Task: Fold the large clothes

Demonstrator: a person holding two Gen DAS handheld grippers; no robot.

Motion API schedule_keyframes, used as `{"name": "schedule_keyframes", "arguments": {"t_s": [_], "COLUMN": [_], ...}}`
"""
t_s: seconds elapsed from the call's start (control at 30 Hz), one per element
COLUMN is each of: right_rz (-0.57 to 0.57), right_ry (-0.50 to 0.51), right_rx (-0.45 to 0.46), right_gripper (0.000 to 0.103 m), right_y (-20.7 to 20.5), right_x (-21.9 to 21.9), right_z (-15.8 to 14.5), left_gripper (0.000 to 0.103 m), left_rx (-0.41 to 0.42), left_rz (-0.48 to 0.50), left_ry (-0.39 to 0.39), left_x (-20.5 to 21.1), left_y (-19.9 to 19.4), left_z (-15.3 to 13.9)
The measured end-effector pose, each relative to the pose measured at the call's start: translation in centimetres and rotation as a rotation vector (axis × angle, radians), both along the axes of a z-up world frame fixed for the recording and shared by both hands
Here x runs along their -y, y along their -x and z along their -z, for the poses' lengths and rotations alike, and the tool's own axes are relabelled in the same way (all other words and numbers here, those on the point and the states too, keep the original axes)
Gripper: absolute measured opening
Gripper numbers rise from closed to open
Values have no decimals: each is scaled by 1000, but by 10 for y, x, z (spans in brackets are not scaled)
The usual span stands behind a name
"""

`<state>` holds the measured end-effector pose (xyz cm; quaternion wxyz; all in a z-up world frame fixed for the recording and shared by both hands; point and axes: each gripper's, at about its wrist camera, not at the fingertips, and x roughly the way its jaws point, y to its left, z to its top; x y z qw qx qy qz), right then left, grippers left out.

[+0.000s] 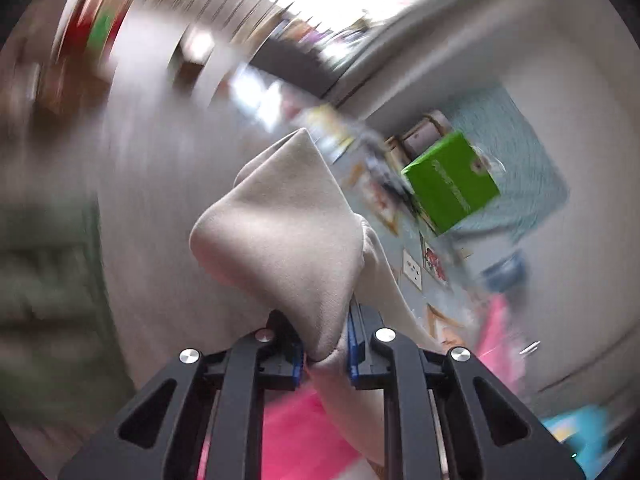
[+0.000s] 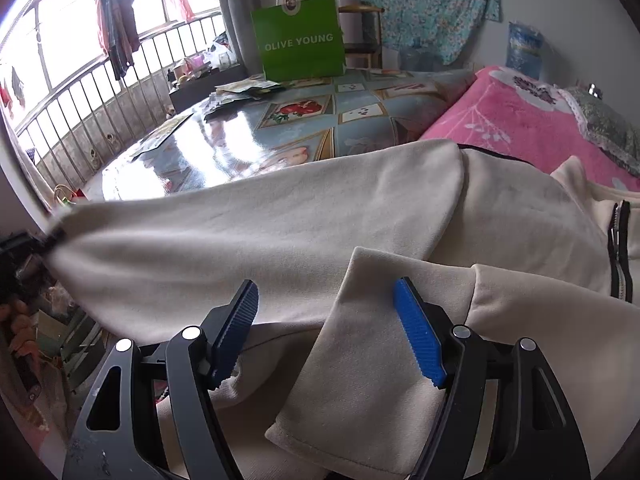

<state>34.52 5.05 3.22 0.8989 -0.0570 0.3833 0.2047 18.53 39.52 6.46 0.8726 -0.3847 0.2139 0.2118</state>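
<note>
A cream zip-up jacket [image 2: 500,216] with a black zipper [image 2: 619,248] lies spread in front of me in the right wrist view. One sleeve [image 2: 240,224] is stretched out to the left, where the left gripper [image 2: 44,240] holds its end. In the blurred left wrist view my left gripper [image 1: 326,350] is shut on a bunched corner of the cream cloth [image 1: 280,232], lifted in the air. My right gripper [image 2: 325,292] stands open low over the jacket. The other sleeve's cuff [image 2: 360,368] lies between its blue pads [image 2: 418,336], which do not press on it.
A pink blanket [image 2: 520,120] covers the bed at right. Behind the jacket is a glossy patterned table top [image 2: 304,128] with papers and a green paper bag [image 2: 300,40]. A railed window [image 2: 80,92] runs along the left. Clutter sits on the floor at lower left [image 2: 36,320].
</note>
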Motion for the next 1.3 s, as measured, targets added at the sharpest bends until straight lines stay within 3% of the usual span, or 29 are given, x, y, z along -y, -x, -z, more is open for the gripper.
{"name": "schedule_keyframes", "arguments": {"t_s": [0.1,0.2,0.33,0.47,0.63,0.7,0.73,0.77,0.83,0.93,1.0,1.07,1.13,1.23,1.3], "right_rz": [15,50,124,268,463,524,559,576,623,660,669,664,661,680,645], "right_ry": [-54,-140,-225,-200,-331,-327,-323,-327,-382,-445,-449,-479,-515,-433,-528], "right_rx": [-11,52,48,122,189,212,206,188,132,83,30,-79,-160,-227,-278], "right_gripper": [68,68,68,68,68,68,69,69,69,69,69,69,68,68,68], "right_y": [8,26,39,66,123,139,143,143,140,133,121,102,91,73,69], "right_x": [11,42,108,192,287,313,326,333,357,377,382,384,384,376,378], "right_z": [-13,-46,-79,-108,-134,-139,-139,-138,-128,-111,-92,-63,-40,-8,11], "left_gripper": [15,15,15,16,19,29,39,50,54,67,70,69,69,69,63], "left_rx": [-18,-29,-7,63,76,19,3,-14,-31,12,26,-12,-39,-32,-60], "left_rz": [88,211,368,509,774,931,1002,1095,1250,1276,1277,1287,1365,1472,1482], "left_ry": [-188,-319,-451,-496,-415,-393,-369,-319,-243,-296,-344,-437,-559,-867,-915], "left_x": [36,88,181,279,415,471,489,508,531,527,516,518,535,568,582], "left_y": [-19,-45,-82,-116,-139,-145,-146,-144,-135,-112,-105,-111,-107,-82,-82], "left_z": [-41,-73,-108,-125,-112,-89,-79,-65,-48,-48,-53,-47,-34,-5,11]}}
